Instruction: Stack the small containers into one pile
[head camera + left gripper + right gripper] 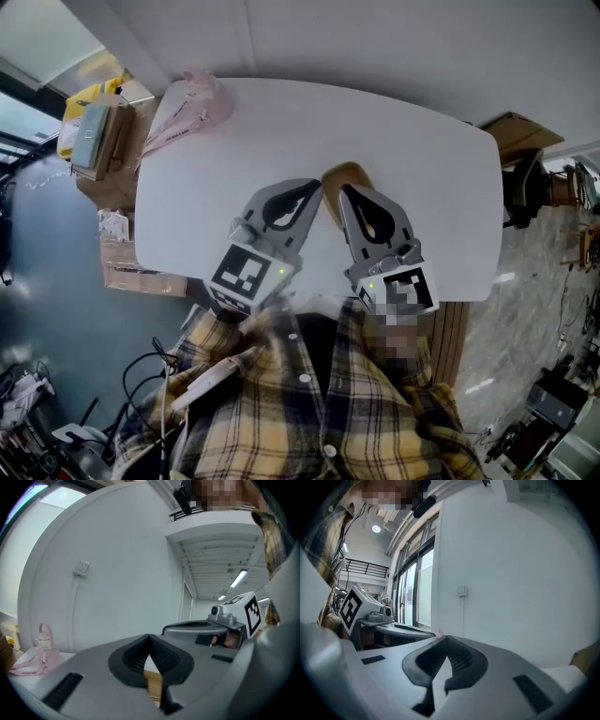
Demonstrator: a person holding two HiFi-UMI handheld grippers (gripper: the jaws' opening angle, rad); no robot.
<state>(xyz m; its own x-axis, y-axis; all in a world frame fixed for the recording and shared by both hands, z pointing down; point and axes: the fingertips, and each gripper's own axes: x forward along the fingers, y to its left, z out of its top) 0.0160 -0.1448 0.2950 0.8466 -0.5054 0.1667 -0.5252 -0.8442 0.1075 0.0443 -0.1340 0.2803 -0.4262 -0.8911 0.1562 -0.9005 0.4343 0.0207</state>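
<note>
A small tan container point(344, 174) sits on the white table point(431, 187), partly hidden behind both gripper tips. My left gripper point(316, 191) points at its left side and is shut with nothing held. My right gripper point(344, 195) points at its near right side, also shut and empty. In the left gripper view the jaws point(149, 639) meet at the tip, and a strip of the tan container point(153, 684) shows below them. The right gripper view shows its jaws point(447, 640) closed, with only white wall behind. Whether either tip touches the container I cannot tell.
A pink bag point(192, 103) lies at the table's far left corner, also visible as the pink bag point(40, 651) in the left gripper view. Cardboard boxes point(103, 141) stand left of the table. Brown furniture point(516, 133) sits beyond the right corner. Cables point(141, 375) lie on the floor.
</note>
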